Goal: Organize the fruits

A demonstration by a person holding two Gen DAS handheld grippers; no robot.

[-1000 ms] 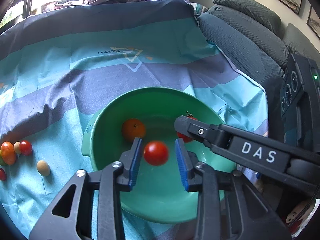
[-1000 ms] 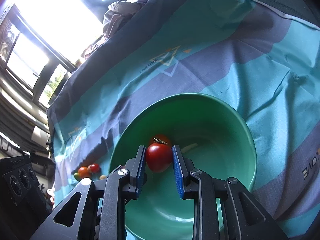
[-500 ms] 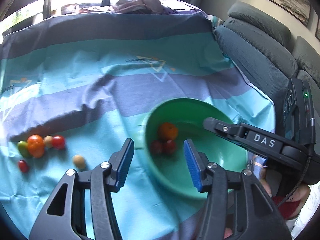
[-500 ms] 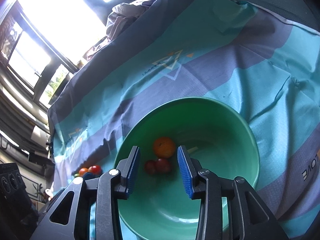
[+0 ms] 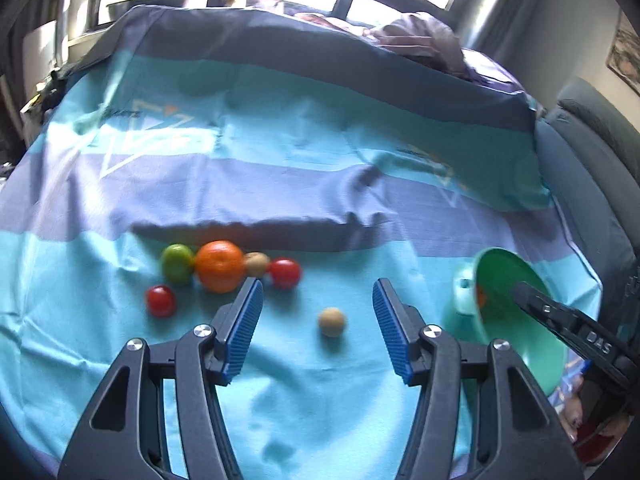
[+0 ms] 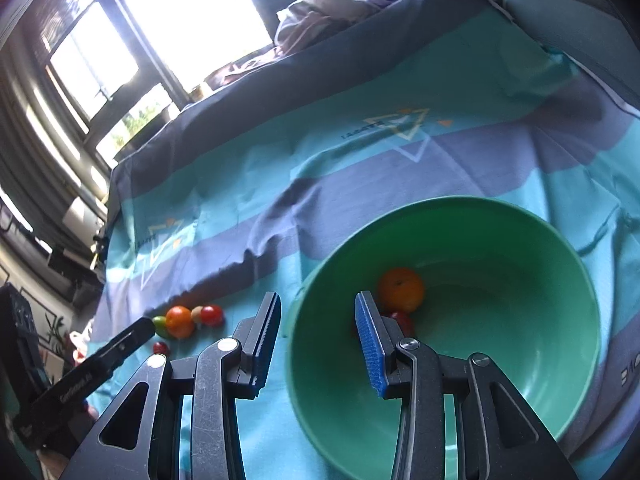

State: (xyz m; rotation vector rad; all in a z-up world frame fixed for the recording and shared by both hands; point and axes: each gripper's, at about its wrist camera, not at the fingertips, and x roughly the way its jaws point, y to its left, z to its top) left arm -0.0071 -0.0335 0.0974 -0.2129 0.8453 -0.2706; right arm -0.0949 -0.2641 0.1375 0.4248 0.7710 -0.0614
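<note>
Left gripper [image 5: 318, 330] nearest the loose fruit, jaws wide and empty.
I see the small tan fruit [image 5: 331, 321] just ahead between its fingers; right gripper [image 6: 316, 344], part-open and empty, hangs over the green bowl [image 6: 560, 380].

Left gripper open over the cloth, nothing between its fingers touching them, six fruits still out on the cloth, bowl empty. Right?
Not quite: the bowl isn't empty. The right wrist view shows an orange and small red tomatoes in it. The rest holds: the left gripper is open over the cloth, and six fruits lie there, a tan one untouched between its fingers.
</note>
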